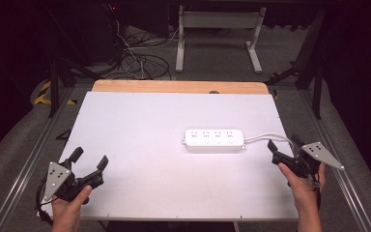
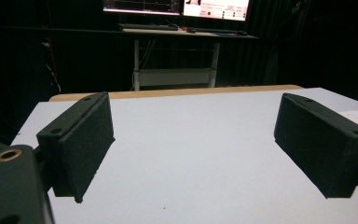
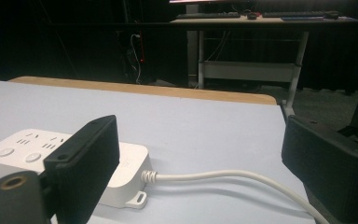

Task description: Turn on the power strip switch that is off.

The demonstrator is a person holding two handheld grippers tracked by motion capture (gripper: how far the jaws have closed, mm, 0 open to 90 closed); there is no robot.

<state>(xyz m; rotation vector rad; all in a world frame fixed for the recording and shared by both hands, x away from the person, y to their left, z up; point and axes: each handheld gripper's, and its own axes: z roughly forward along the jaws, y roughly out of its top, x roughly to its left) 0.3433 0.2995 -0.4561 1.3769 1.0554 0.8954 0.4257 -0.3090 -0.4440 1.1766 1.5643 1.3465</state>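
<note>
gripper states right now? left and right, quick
Left gripper: open, empty, over bare table.
Right gripper: open, empty, beside the power strip cable.

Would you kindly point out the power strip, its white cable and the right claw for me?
power strip [image 1: 214, 139]: high view, middle of its top face.
white cable [image 3: 214, 176]: right gripper view, mid-run beside the strip.
right claw [image 1: 284, 148]: high view, midway between the fingertips.
</note>
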